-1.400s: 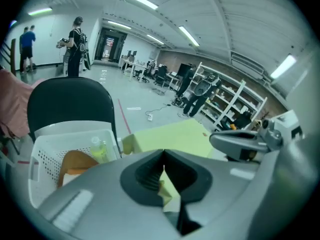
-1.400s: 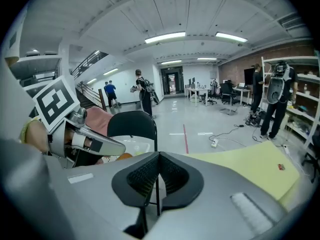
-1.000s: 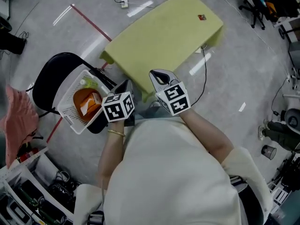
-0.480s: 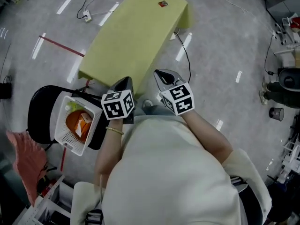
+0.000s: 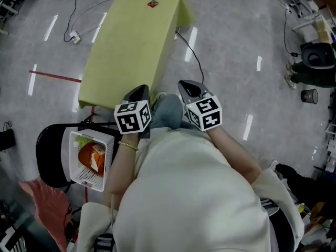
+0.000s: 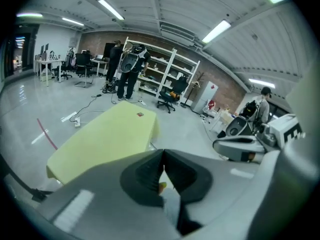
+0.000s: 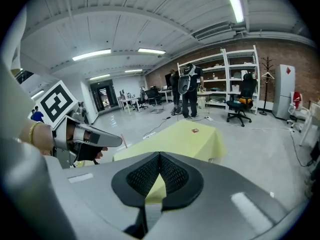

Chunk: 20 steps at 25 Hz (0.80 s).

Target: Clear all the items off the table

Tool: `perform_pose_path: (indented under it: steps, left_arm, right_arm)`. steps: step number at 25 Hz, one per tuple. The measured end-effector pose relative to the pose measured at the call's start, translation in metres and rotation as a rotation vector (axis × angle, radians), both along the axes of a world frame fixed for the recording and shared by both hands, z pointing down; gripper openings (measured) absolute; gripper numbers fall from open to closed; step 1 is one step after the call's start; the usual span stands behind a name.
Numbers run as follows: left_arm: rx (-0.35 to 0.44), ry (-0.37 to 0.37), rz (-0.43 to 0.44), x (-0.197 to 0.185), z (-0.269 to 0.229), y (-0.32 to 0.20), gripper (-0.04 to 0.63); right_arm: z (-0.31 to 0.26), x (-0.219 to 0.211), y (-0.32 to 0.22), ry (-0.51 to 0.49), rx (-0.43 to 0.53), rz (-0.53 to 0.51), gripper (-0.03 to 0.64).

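A table under a yellow-green cloth (image 5: 131, 41) stands ahead of me, with one small red item (image 5: 153, 4) near its far end. The same table (image 6: 107, 134) and red item (image 6: 140, 114) show in the left gripper view, and the table (image 7: 180, 134) with the item (image 7: 195, 131) in the right gripper view. My left gripper (image 5: 140, 92) is shut and empty, held just short of the table's near end. My right gripper (image 5: 189, 85) is shut and empty beside it, to the right of the table's corner.
A white basket (image 5: 73, 168) holding an orange packet (image 5: 90, 156) and a green item sits on a black chair (image 5: 48, 156) at my left. A cable (image 5: 193, 56) runs on the floor right of the table. Shelves and people (image 6: 129, 69) stand far behind.
The view has swung round: the table now lies straight ahead and lengthwise, and the basket on the chair has slid to the lower left. Both grippers stay shut, side by side.
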<state>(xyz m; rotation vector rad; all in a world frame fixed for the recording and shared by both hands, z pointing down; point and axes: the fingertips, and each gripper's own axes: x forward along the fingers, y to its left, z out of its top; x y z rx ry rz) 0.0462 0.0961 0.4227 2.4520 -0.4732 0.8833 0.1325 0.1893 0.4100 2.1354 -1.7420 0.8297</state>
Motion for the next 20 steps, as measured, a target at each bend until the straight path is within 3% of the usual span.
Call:
perform_pose_path:
  steps: [7,20]
  left_arm:
    - [0.017,0.007,0.057,0.043,0.005,-0.019,0.009]
    - [-0.002,0.017,0.059,0.119,0.012,-0.077,0.009]
  right_arm:
    - [0.002,0.042,-0.013,-0.006,0.003,0.074,-0.002]
    - [0.004,0.110,-0.076,-0.003,-0.004,0.066,-0.002]
